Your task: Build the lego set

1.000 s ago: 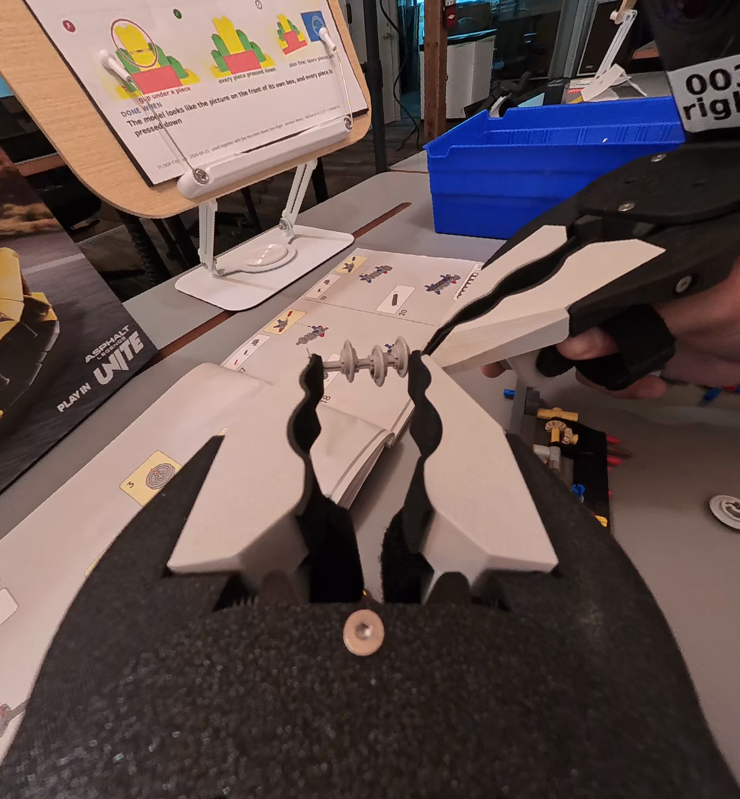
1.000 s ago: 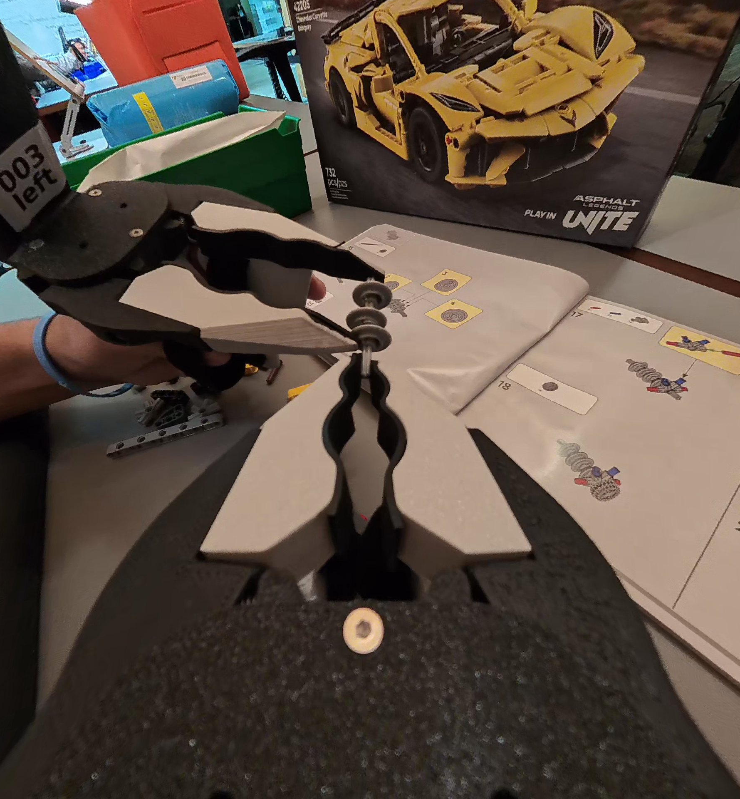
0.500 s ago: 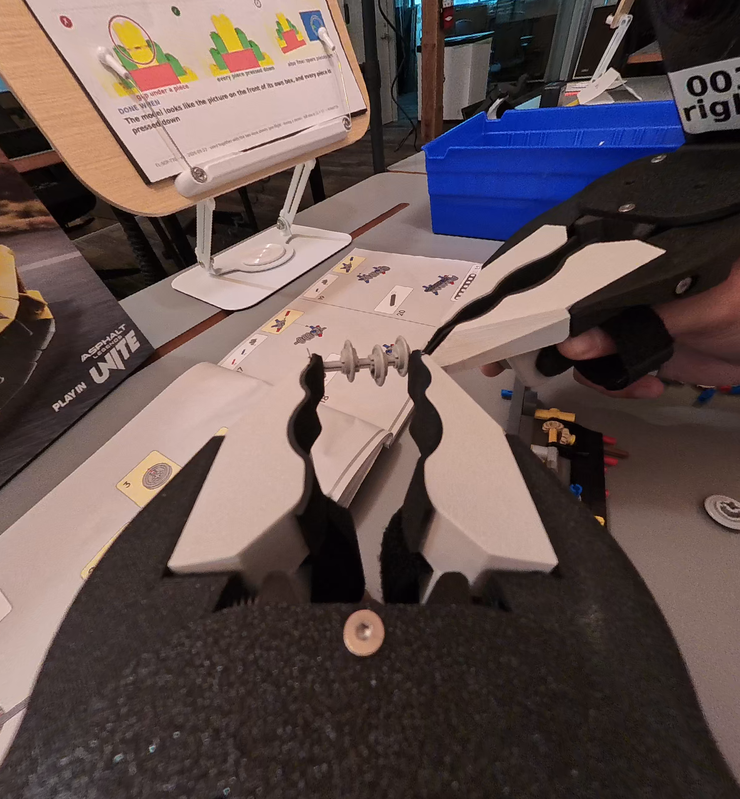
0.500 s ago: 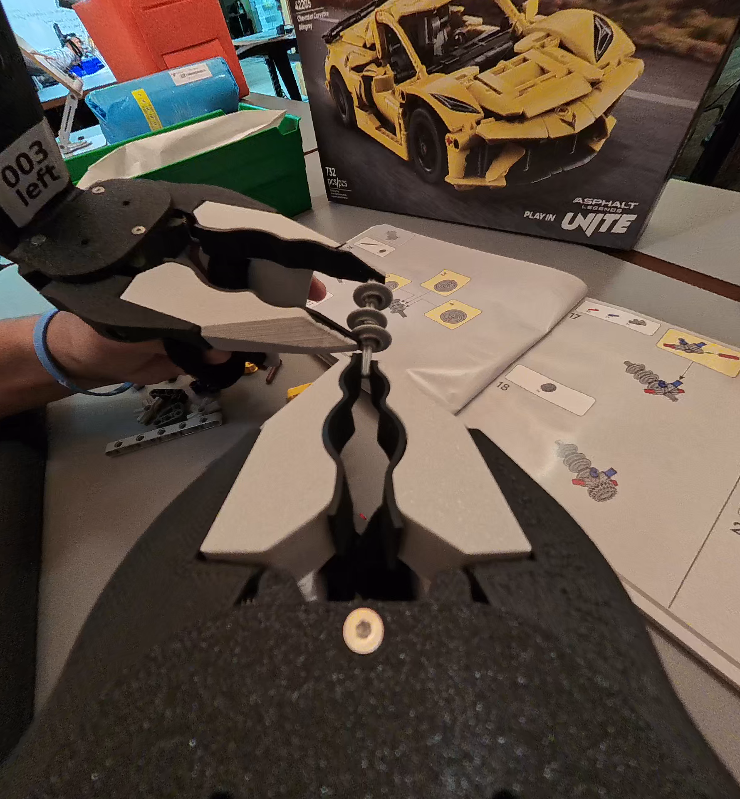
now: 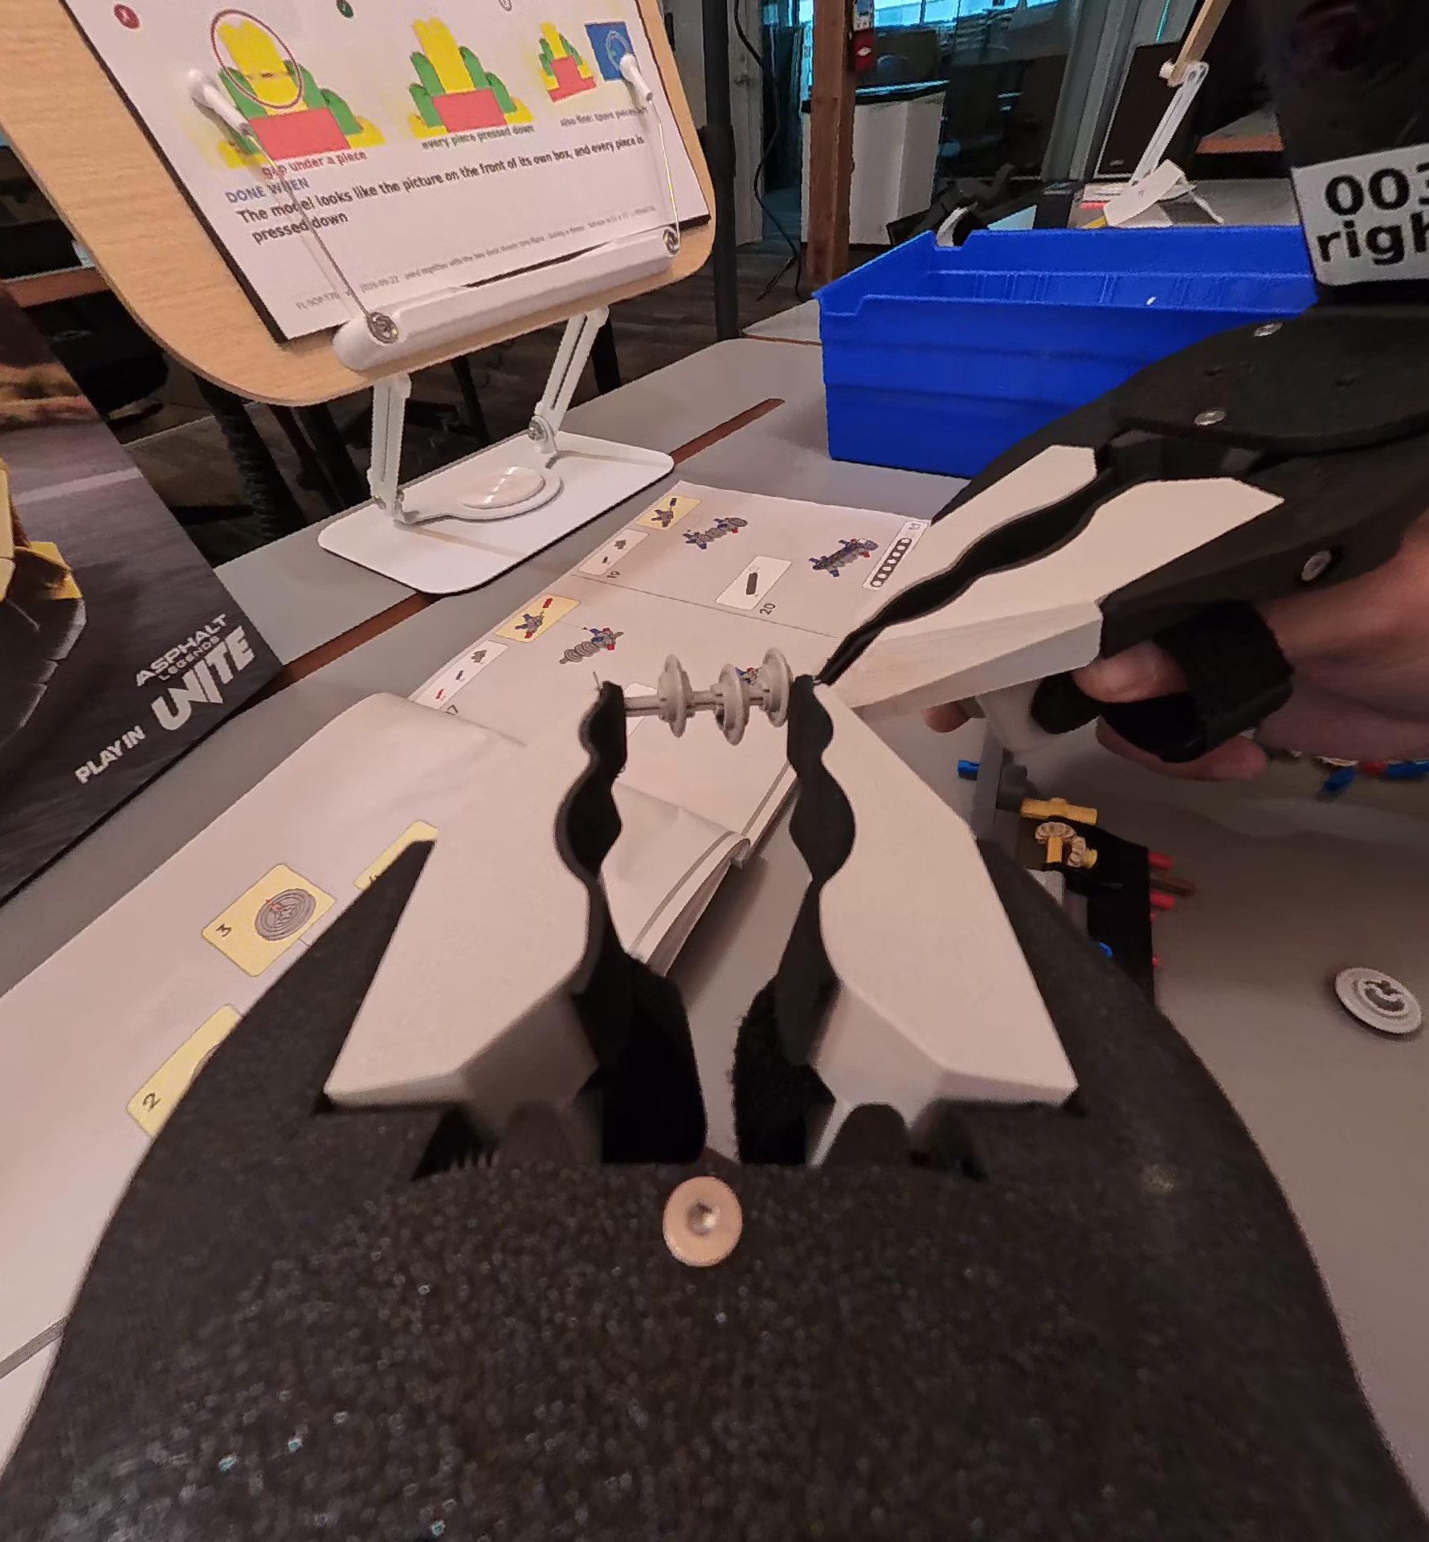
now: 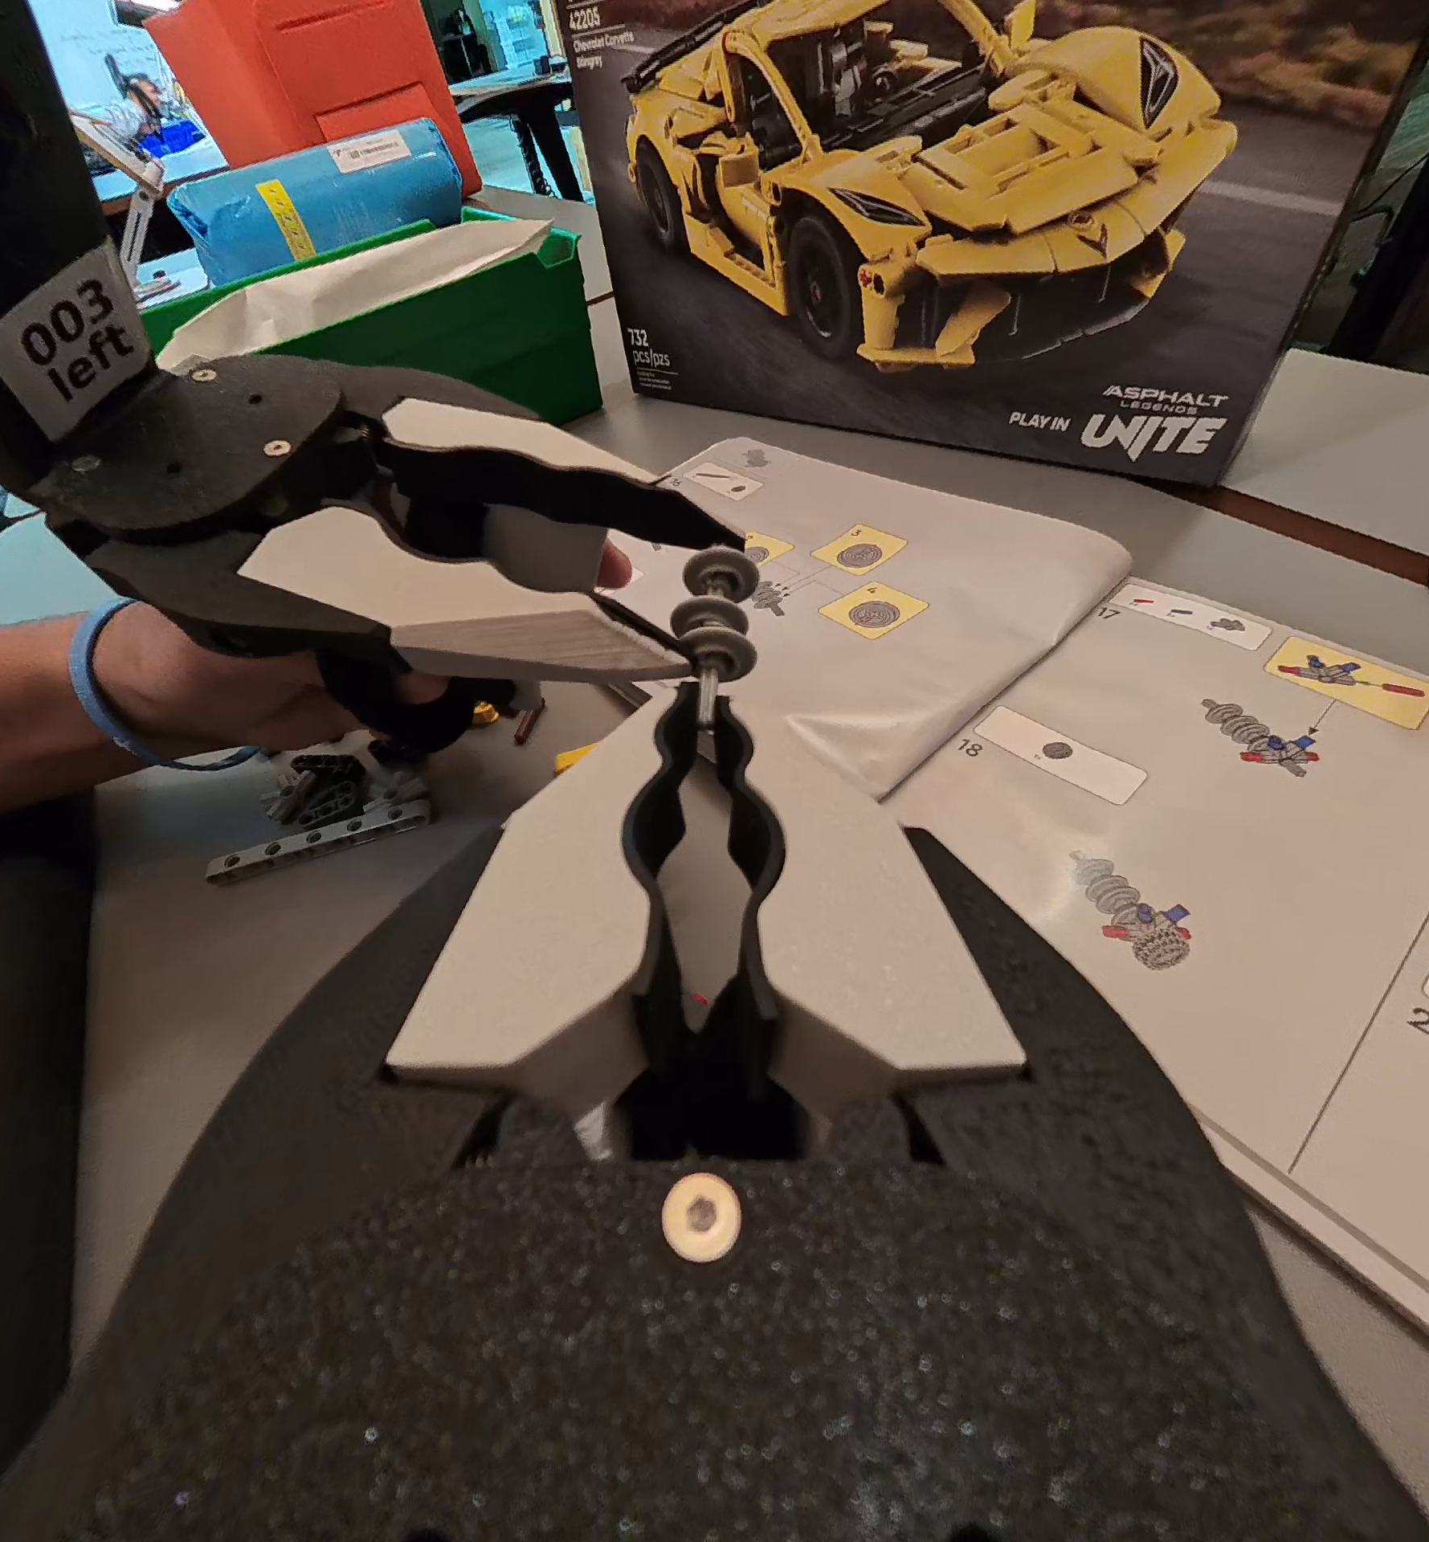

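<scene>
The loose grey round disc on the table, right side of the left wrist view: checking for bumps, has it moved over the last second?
Cannot tell: the loose grey round disc only drifts slightly with the grey table, suggesting camera motion.

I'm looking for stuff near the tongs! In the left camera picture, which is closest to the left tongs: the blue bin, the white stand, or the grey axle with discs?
1. Grey axle with discs: right at the left tongs' tips.
2. White stand: beyond the booklet, left.
3. Blue bin: far back, right.

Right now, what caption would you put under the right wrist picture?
Right gripper pinches one end of a grey axle with three discs while the left gripper spans the discs above the instruction booklet.
</scene>
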Demonstrator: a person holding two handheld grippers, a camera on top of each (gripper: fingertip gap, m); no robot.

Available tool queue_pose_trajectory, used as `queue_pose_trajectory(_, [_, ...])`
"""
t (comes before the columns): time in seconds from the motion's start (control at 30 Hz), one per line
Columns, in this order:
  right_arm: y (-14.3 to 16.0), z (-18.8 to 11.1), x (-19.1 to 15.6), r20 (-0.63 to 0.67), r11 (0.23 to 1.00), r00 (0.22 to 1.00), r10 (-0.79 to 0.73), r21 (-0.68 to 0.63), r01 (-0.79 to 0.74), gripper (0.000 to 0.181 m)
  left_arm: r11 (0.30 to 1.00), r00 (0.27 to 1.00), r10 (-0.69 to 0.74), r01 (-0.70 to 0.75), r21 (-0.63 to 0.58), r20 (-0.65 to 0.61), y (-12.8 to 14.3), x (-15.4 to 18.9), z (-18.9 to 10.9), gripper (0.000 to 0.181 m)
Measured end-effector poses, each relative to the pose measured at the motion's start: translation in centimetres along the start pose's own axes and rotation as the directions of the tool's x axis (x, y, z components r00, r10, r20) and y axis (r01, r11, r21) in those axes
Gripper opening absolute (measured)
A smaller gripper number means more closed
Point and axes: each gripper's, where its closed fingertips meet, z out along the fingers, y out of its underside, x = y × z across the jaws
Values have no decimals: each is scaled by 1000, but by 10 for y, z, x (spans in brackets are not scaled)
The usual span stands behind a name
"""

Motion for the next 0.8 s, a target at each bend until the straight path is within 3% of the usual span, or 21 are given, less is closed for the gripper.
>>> queue_pose_trajectory(0.03, [0,0,0,1,1000,1000,-1,-1,1,2,1000,1000,1,-1,0,1,0,0,0,38])
queue_pose_trajectory(0.33, [-1,-1,1,-5,1000,1000,2,-1,-2,2,1000,1000,13,-13,2,19,-1,0,1,38])
queue_pose_trajectory(0.5, [1,-2,4,12,1000,1000,17,-19,-16,2,1000,999,-19,19,2,-45,0,2,1,38])
queue_pose_trajectory(0.57, [2,-8,4,49,999,999,17,-42,-15,2,996,994,89,-88,16,-63,-2,3,-5,34])
queue_pose_trajectory(0.63, [1,-15,5,57,998,998,-30,-46,33,2,962,962,274,-274,-5,-3,-1,-3,-10,35])
queue_pose_trajectory(0.7, [8,-21,5,61,990,993,-98,-95,103,2,864,865,500,-496,-84,46,10,-5,-11,37])
queue_pose_trajectory(0.8, [17,-28,-7,134,975,980,-145,-152,165,2,701,708,706,-694,-163,20,28,7,-6,35])
